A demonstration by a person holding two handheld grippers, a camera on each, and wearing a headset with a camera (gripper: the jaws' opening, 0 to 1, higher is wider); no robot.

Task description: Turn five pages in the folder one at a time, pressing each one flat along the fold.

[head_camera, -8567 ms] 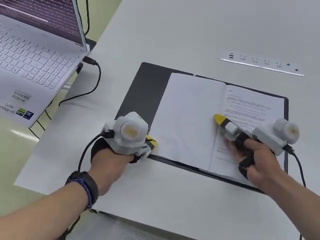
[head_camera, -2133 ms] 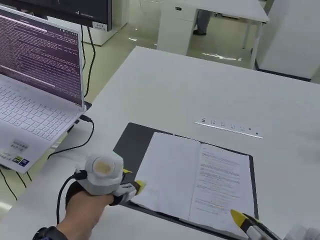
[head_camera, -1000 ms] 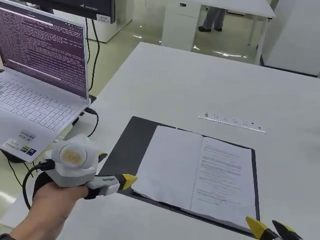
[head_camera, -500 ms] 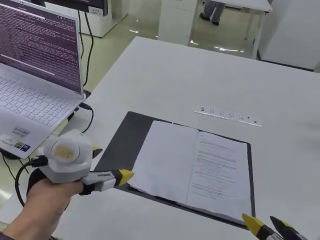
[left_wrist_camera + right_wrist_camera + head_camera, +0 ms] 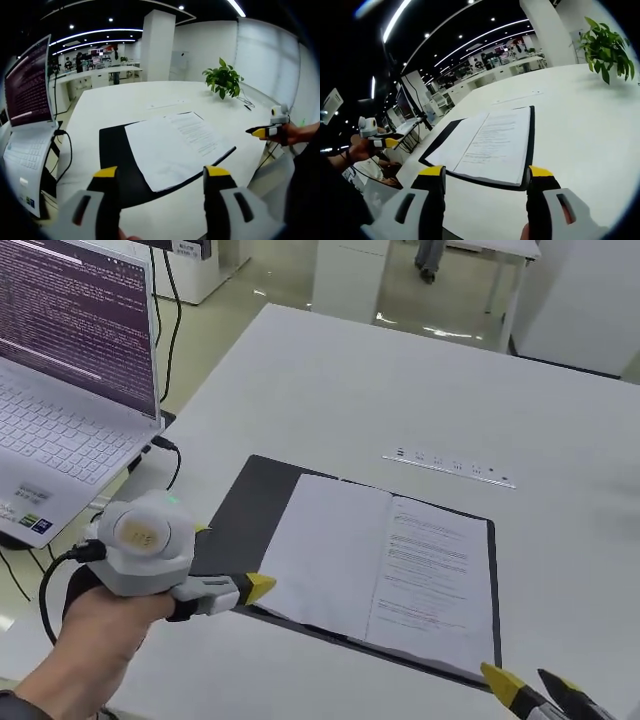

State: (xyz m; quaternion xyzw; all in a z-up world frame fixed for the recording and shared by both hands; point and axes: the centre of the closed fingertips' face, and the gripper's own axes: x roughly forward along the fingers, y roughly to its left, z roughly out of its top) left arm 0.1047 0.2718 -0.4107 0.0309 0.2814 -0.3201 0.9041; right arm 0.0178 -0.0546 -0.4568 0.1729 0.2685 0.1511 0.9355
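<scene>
A: On the white tabletop (image 5: 420, 360), head view first: where is the work?
B: The flat black folder (image 5: 250, 515) lies open in the middle. A blank white sheet (image 5: 325, 545) covers its left half and a printed page (image 5: 430, 580) its right. The left gripper (image 5: 256, 588) hovers near the folder's near left corner, and the right gripper (image 5: 530, 690) is off the near right corner. An open silver laptop (image 5: 60, 430) stands well apart to the left.
A: And the left gripper view?
B: Its yellow-tipped jaws stand wide with nothing between them, and the folder (image 5: 112, 150) is ahead. The right gripper (image 5: 265, 132) shows at the far side.
A: The right gripper view?
B: Much the same. The jaws are spread wide and empty, aimed at the folder (image 5: 439, 143) from its near edge. The left gripper (image 5: 387, 142) waits across the pages.
A: So which step is this?
B: A pause between turns, I'd judge, since neither tool touches paper. How many pages are done I cannot tell from so flat a stack.
A: And the next move?
B: The right gripper should come down to the printed page's free edge and nip one sheet alone. It then carries the sheet over to the left, and a tip presses it down along the fold.
</scene>
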